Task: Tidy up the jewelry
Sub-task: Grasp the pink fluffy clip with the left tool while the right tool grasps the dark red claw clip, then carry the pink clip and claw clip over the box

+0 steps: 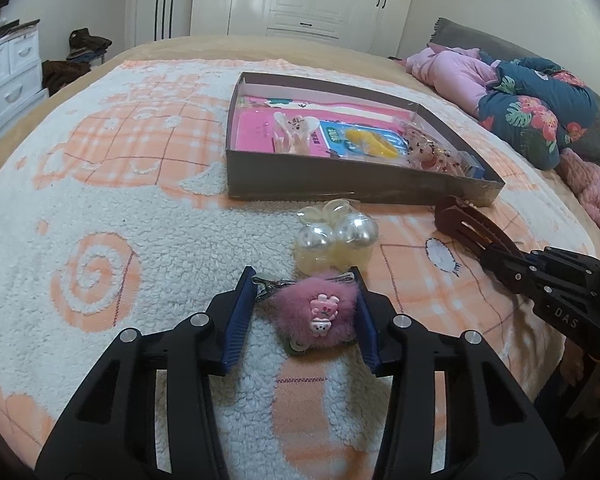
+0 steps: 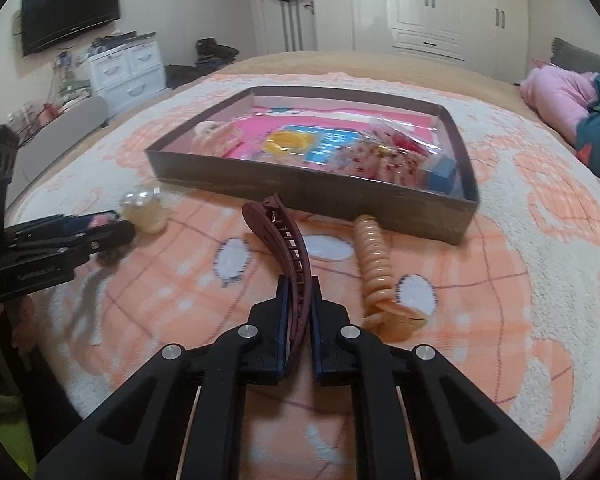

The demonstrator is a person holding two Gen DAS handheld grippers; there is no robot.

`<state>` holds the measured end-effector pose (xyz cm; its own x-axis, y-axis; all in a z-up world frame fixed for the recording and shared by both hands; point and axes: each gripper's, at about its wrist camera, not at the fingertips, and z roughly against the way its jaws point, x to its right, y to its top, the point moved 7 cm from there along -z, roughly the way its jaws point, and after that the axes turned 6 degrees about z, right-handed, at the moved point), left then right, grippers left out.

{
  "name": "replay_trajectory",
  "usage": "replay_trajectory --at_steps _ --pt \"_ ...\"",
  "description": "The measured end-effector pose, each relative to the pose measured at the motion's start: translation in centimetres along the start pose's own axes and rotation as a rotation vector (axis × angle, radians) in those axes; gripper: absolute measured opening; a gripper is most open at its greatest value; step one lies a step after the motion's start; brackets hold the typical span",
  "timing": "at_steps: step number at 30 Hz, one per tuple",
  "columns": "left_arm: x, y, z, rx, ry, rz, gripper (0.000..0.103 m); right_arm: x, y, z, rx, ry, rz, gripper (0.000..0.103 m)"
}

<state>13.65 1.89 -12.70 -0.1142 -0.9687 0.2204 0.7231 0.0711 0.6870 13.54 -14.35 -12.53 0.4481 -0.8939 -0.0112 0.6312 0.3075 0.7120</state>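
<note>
currently mid-pickup, both grippers loaded: left gripper [image 1: 306, 300] fingers closed against pink clip [image 1: 318, 312]; right gripper [image 2: 299, 316] pinching maroon clip [image 2: 288, 248]. next, likely: carry to box [image 2: 300, 184], 12 o'clock, release inside.

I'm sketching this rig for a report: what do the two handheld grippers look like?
Both the left gripper and the right gripper have matte black, angular, cut-out bodies with round silver screw heads. Their fingers carry blue ribbed pads. Small pale lettering marks each side. No cables or sleeves show.
</note>
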Motion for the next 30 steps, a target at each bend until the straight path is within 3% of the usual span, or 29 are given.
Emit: replay_trajectory --at_steps 11,20,30 --pt "-0.1 0.3 2.1 0.041 0.002 0.015 0.037 -2.1 0.8 2.1 0.053 0.062 0.046 0.010" --pt "1.1 2.4 4.0 0.103 -0.015 0.008 0.037 -1.6 2.8 3.8 0.110 0.039 0.068 0.010" --pt "2.6 5.1 3.6 0.118 -0.066 0.022 0.037 0.6 5.1 4.6 0.160 0.002 0.041 0.010"
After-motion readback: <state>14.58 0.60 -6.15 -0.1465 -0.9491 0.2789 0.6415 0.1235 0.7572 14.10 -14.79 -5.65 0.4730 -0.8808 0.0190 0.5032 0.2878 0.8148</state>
